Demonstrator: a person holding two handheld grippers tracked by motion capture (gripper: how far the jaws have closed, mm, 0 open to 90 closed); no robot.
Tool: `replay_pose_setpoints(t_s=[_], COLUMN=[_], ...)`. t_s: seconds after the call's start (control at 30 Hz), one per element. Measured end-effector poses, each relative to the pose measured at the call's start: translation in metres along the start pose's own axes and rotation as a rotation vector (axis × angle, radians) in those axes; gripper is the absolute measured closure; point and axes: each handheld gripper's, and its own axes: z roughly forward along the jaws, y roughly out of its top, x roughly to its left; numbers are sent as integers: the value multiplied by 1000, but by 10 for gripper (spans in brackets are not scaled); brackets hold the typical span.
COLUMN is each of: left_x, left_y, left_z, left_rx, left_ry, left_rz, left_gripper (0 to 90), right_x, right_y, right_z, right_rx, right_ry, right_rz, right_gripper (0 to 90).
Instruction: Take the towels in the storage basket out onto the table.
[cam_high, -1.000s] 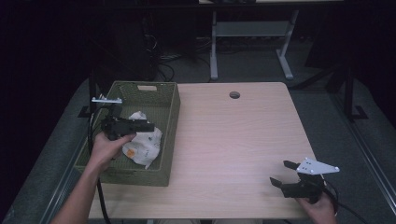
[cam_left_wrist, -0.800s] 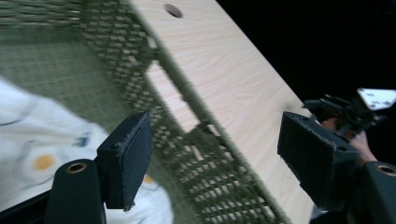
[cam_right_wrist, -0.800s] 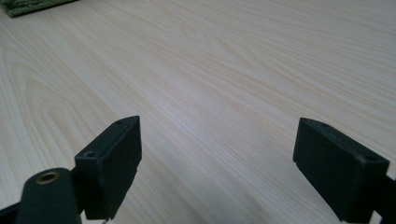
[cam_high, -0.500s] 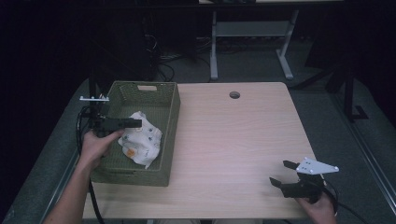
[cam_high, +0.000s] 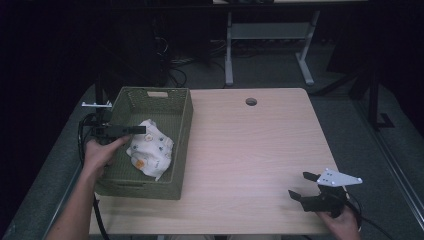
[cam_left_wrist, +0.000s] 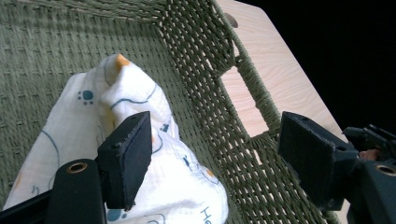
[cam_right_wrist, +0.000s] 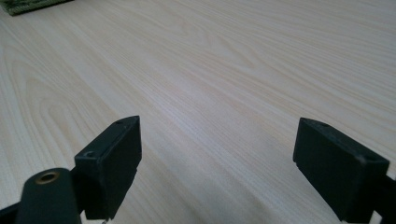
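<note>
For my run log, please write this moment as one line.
left gripper: open, above white printed cloth | cloth: inside green woven basket | right gripper: open, over bare light wooden table

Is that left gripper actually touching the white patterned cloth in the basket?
Cannot tell. In the left gripper view the left gripper is open, one jaw overlapping the cloth in the basket, with neither contact nor gap plain.

cloth (cam_high: 149, 154) in basket (cam_high: 183, 131) | basket on table (cam_high: 250, 150), left side | cable hole (cam_high: 251, 102) at rear
</note>
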Motion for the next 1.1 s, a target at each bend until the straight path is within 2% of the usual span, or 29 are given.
replay_pose_setpoints(t_s=[0.33, 0.47, 0.53, 0.7, 1.0, 1.1], left_x=[10, 15, 15, 15, 17, 16], left_y=[1, 1, 1, 1, 1, 1], left_z=[2, 1, 2, 8, 15, 18], left_rx=[6, 10, 13, 35, 74, 85], left_ry=[29, 61, 63, 99, 133, 137], left_rz=[-27, -34, -37, -34, -41, -42], left_gripper=[260, 260, 260, 257, 258, 295], right_x=[0, -1, 0, 0, 0, 0], right_y=[0, 0, 0, 0, 0, 0], right_z=[0, 0, 0, -1, -1, -1], right_rx=[1, 0, 2, 2, -2, -3], right_ry=[2, 5, 5, 6, 11, 11], right_rz=[-2, -2, -3, -5, -8, -9], right_gripper=[150, 150, 150, 150, 150, 151])
